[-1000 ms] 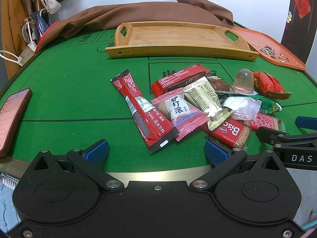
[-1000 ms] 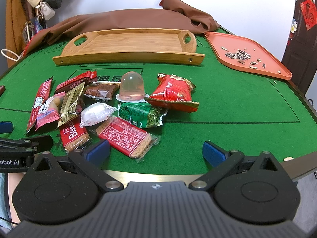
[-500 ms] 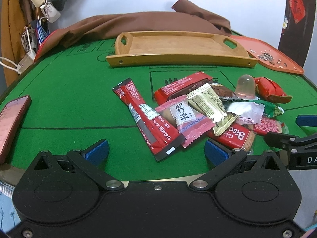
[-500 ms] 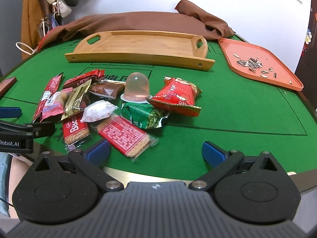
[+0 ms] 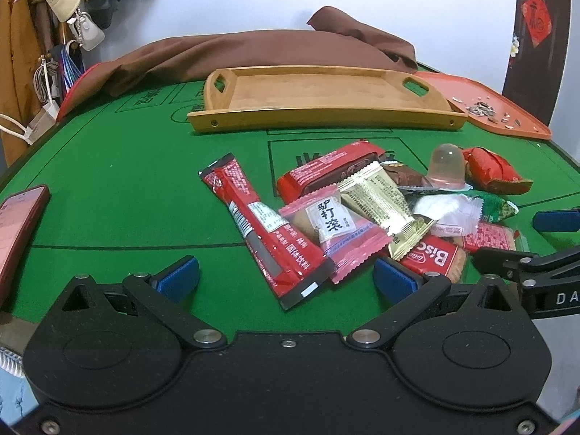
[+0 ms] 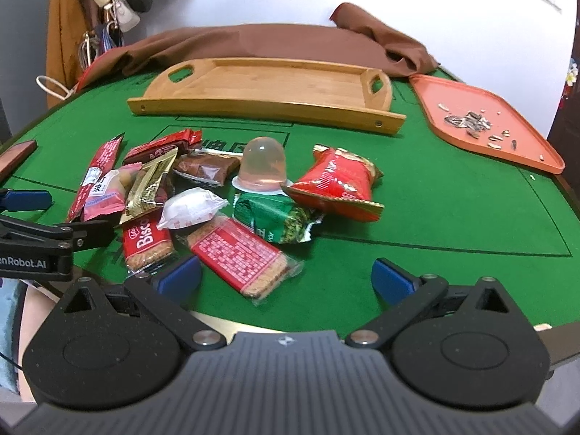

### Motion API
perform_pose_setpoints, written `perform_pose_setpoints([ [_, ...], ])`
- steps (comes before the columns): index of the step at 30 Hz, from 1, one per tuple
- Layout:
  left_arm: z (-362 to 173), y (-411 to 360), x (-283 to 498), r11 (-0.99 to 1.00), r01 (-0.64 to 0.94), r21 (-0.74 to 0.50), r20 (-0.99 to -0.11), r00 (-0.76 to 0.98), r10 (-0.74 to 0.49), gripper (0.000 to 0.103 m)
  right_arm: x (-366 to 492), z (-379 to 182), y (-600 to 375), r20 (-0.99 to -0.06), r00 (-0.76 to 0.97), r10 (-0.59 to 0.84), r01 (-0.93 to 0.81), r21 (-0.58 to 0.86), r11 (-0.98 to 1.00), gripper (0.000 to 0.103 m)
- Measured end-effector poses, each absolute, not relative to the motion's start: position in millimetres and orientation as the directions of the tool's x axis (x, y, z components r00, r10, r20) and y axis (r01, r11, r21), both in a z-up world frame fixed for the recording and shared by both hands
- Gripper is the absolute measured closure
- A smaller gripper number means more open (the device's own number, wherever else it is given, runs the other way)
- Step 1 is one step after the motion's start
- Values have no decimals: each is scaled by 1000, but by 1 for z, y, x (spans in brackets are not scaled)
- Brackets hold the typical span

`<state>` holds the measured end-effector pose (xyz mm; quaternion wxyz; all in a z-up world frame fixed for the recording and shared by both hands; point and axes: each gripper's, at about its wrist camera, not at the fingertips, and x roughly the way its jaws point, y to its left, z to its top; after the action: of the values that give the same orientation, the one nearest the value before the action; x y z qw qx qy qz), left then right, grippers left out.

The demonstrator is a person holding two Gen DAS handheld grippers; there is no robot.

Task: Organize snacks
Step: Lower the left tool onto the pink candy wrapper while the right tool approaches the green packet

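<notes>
Both claws spread wide, holding nothing: left gripper (image 5: 286, 277), right gripper (image 6: 286, 277). Snack pile (image 6: 217, 195) sits mid-table, near you; wooden tray (image 6: 268, 87) lies far, bare. Start at pile edge: your right gripper takes red biscuit pack (image 6: 241, 255) nearest its fingers. Pinch across short side, lift clear before carrying to tray.

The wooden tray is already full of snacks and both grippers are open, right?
Not quite. The wooden tray is empty, as the right wrist view shows; the snacks, such as the jelly cup and the red bag, lie in a pile on the green table. The left gripper and right gripper are open.
</notes>
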<state>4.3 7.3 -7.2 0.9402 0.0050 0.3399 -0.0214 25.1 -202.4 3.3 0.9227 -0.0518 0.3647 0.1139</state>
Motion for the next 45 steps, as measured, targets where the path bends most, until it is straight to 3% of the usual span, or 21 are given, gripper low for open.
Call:
perform_pose_setpoints([
  [8,3,5,7,994,97,-49,-632,768,-106,30,27,6,-192,-680,705,203,-287,-12,958,12],
  [15,17,11,3,991,103,-89,-614,778,-136,57,27,11,-186,-684,694,226,-315,-7,949,34],
  [24,29,28,0,995,38,-94,-594,799,-87,55,32,13,-189,-690,682,242,-311,26,950,36],
  [29,31,21,2,992,86,-91,-580,805,-123,55,35,16,-195,-694,674,254,-297,61,953,40],
  [32,33,15,3,991,107,-85,-563,815,-136,47,34,18,-199,-690,683,240,-273,64,960,41],
  [35,30,8,12,993,106,-45,-563,819,-113,46,35,21,-204,-679,696,233,-252,72,965,41],
  [45,20,0,16,980,175,-94,-602,774,-196,63,52,17,-199,-671,713,204,-217,66,974,40],
])
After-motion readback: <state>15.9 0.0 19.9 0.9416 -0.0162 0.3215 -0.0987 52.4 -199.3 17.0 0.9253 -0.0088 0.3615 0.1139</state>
